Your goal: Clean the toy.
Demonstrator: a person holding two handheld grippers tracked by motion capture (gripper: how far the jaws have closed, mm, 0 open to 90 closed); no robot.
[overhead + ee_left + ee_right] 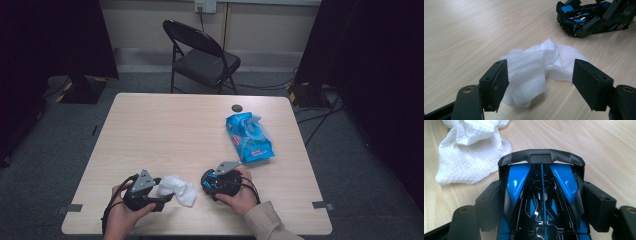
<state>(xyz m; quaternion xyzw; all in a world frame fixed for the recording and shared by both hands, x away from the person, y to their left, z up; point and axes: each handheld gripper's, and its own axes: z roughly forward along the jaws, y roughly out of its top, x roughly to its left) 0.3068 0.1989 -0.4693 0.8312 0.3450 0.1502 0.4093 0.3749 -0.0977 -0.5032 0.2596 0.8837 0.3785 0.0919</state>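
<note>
A crumpled white wipe lies on the wooden table near its front edge. My left gripper is open, one jaw on each side of the wipe's near end. A black and blue toy car rests low on the table just right of the wipe. My right gripper is shut on it, its pads pressing both sides of the body. The car's black wing end points toward the wipe.
A blue pack of wipes with its flap lifted lies right of centre. A small dark round thing sits near the far edge. A black folding chair stands behind the table.
</note>
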